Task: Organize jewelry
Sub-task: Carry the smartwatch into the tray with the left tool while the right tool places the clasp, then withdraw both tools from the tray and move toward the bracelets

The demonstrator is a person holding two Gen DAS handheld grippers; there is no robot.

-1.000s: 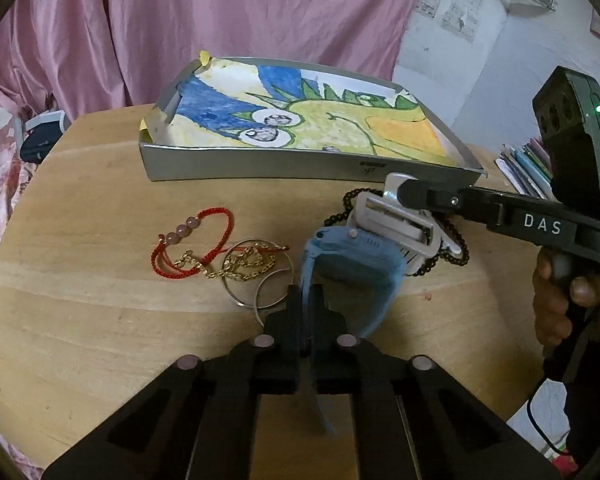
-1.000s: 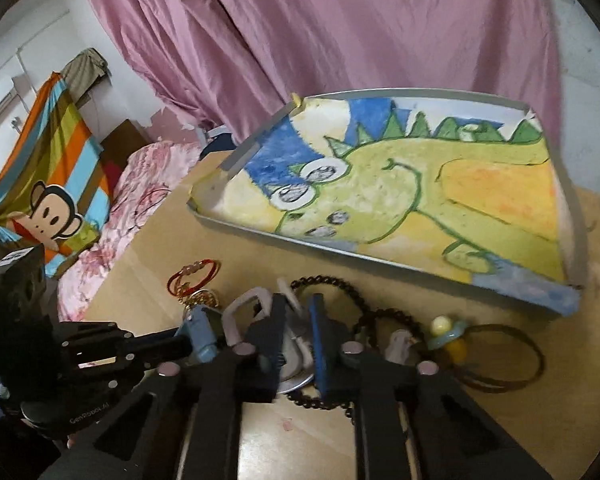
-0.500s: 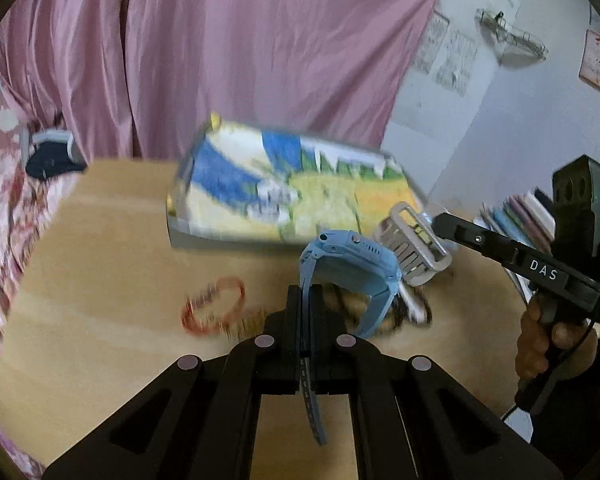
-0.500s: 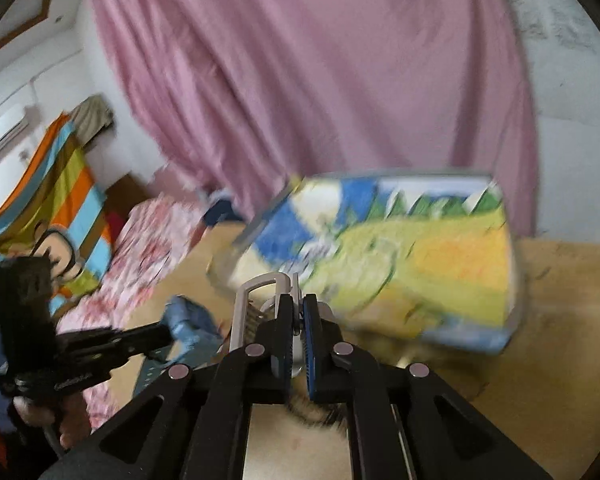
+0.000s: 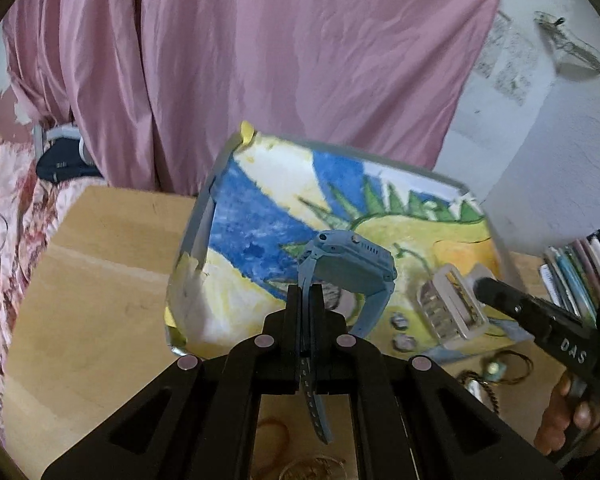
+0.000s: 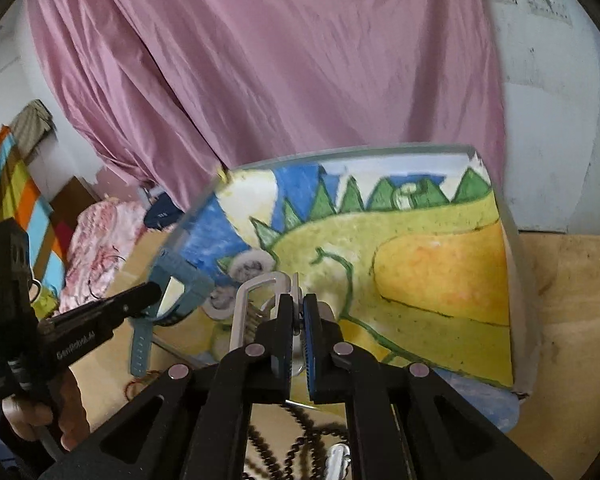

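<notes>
Left gripper: jaws closed tight on the strap of a blue watch, whose body stands up just beyond the fingertips at 12 o'clock, raised over the near edge of the tray. The loose strap end hangs down between the gripper's arms.

Right gripper: jaws narrow, clamped on a silver watch; its metal band loops up at 11 o'clock from the fingertips, also over the tray. In the left view the silver watch sits at 3 o'clock from the blue one, close but apart.

A black bead string lies on the wooden table at 6 o'clock, under the right gripper.

The tray, lined with a painted drawing, rests on the table. A pink curtain hangs at 12 o'clock, behind it.
</notes>
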